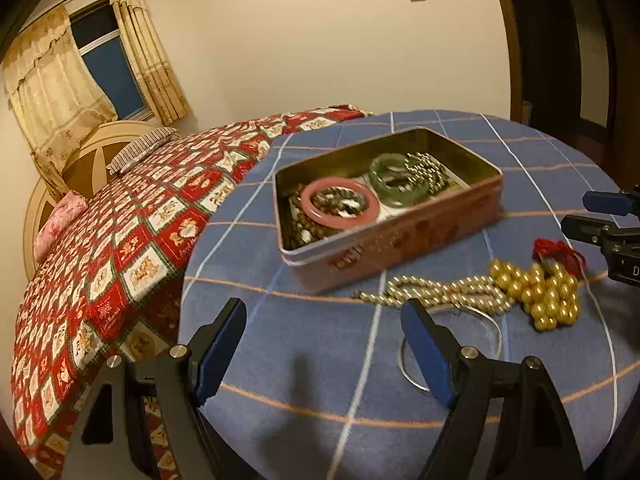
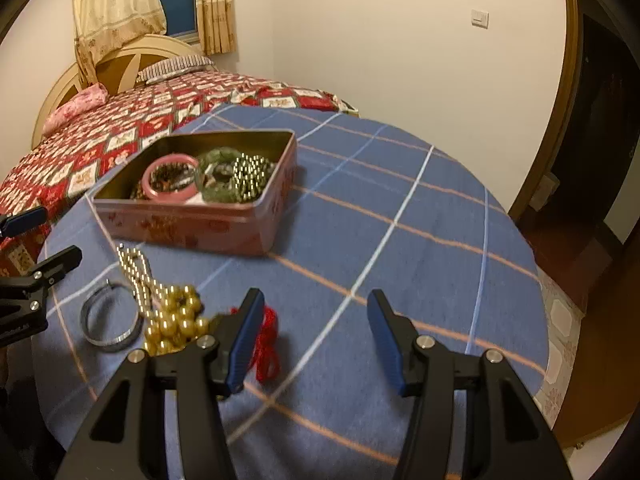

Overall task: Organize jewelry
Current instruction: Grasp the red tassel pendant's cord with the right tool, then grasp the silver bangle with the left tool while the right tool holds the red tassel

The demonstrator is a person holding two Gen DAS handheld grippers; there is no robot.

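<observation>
An open pink tin [image 1: 400, 240] [image 2: 192, 224] stands on the blue checked tablecloth. It holds a pink bangle [image 1: 340, 204] [image 2: 170, 194], a green bangle [image 1: 396, 178] [image 2: 216, 194] and bead strands. In front of it lie a big gold bead necklace [image 1: 536, 292] [image 2: 176, 320] with a red tassel [image 1: 560, 252] [image 2: 268, 344], a strand of small pale beads [image 1: 432, 292] [image 2: 136, 272] and a silver bangle [image 1: 452, 344] [image 2: 108, 324]. My left gripper [image 1: 324, 312] [image 2: 48, 236] hovers open over the cloth, its right finger above the silver bangle. My right gripper [image 2: 316, 300] [image 1: 588, 216] is open and empty, just right of the tassel.
The round table [image 2: 440, 240] drops off at its curved edge. A bed with a red patterned quilt [image 1: 120, 240] [image 2: 100, 136] stands close behind on the left. A dark doorway [image 2: 600, 120] and tiled floor lie to the right.
</observation>
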